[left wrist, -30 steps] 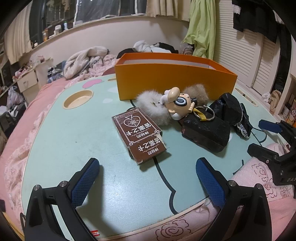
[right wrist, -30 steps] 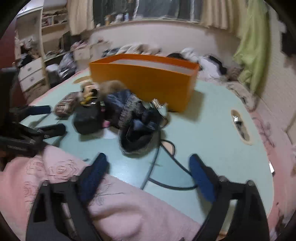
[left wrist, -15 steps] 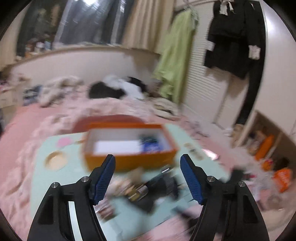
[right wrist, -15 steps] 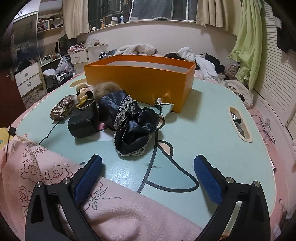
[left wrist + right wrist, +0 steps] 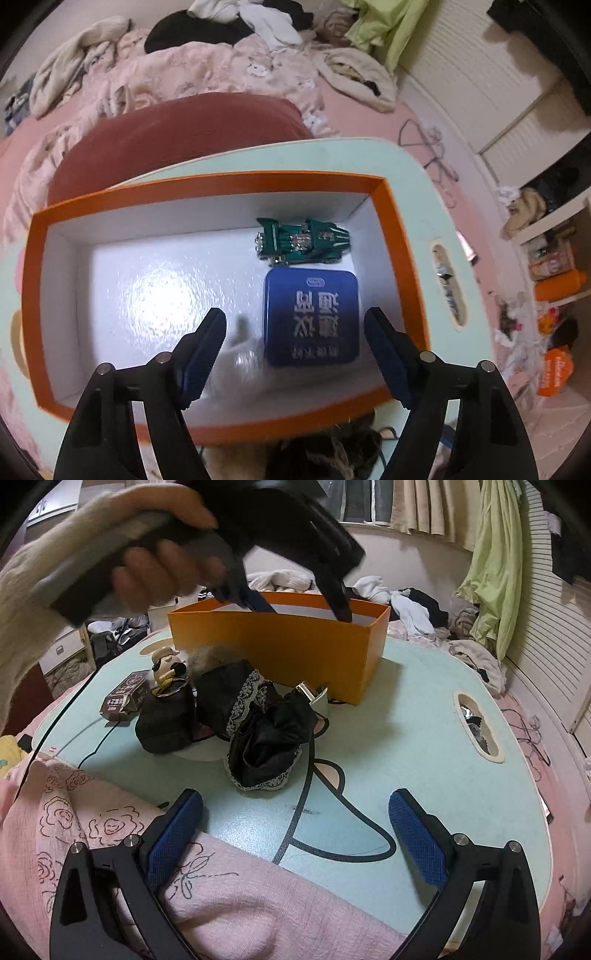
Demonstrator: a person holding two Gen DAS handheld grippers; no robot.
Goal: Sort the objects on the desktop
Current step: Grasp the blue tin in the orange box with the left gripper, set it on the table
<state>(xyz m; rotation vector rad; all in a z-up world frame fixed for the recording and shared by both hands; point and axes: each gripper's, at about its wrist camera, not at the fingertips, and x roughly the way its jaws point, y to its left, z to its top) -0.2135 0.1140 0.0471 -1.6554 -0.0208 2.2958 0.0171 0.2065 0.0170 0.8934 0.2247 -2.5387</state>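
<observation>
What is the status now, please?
Left gripper over orange box, jaws open, nothing between. Right gripper open, low by the table edge. Tin, toy car in box. Nothing blocking.

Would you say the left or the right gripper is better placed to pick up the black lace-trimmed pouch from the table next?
Right, I think. The right gripper sits low at the table edge, open, facing the black lace-trimmed pouch. The left gripper is up over the orange box, pointing down into it, empty.
</observation>
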